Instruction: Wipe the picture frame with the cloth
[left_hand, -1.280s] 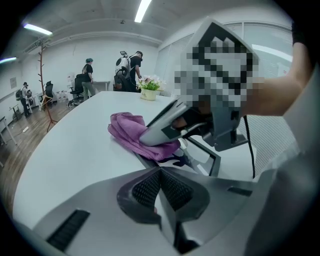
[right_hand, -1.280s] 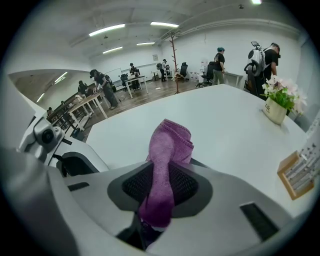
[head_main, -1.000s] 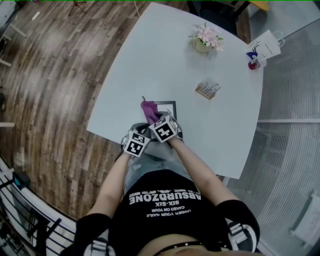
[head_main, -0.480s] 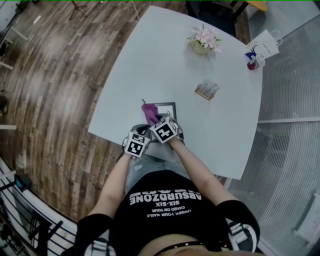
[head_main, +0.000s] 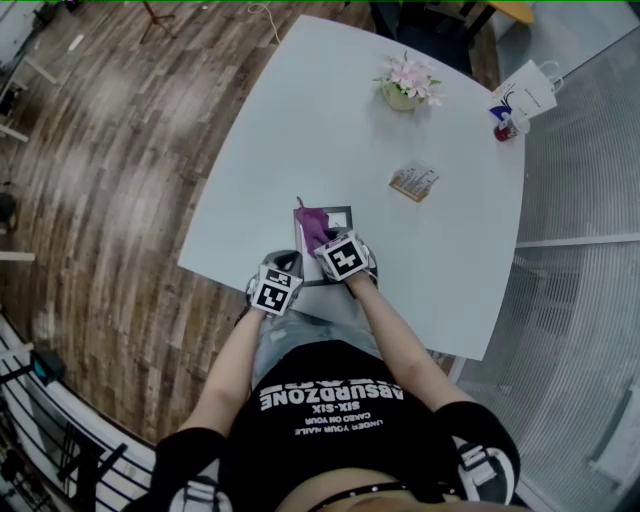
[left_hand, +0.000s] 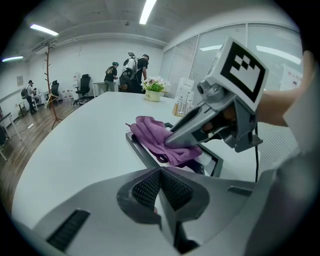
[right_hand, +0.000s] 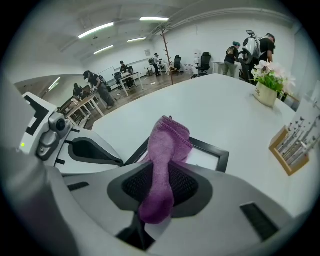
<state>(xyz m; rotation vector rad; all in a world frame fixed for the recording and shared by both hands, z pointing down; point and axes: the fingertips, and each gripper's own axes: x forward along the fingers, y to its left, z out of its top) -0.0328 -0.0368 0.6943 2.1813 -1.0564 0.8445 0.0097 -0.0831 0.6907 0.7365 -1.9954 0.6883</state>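
A black picture frame (head_main: 338, 212) lies flat near the front edge of the white table (head_main: 300, 120). A purple cloth (head_main: 312, 226) rests on the frame's left part. My right gripper (head_main: 327, 242) is shut on the cloth (right_hand: 167, 145), which runs up between its jaws and drapes onto the frame (right_hand: 215, 151). My left gripper (head_main: 286, 268) sits just left of it at the frame's near left corner, jaws shut, with nothing seen between them. In the left gripper view the right gripper (left_hand: 174, 142) presses the cloth (left_hand: 157, 137) onto the frame (left_hand: 141, 151).
A pot of pink flowers (head_main: 406, 80) stands at the far side of the table, a small card holder (head_main: 414, 181) right of the middle, and a white paper bag (head_main: 527, 92) at the far right corner. Wooden floor (head_main: 120, 180) lies to the left. Several people stand in the background.
My right gripper has slid the cloth a little to the right across the frame. The left gripper has stayed about where it was.
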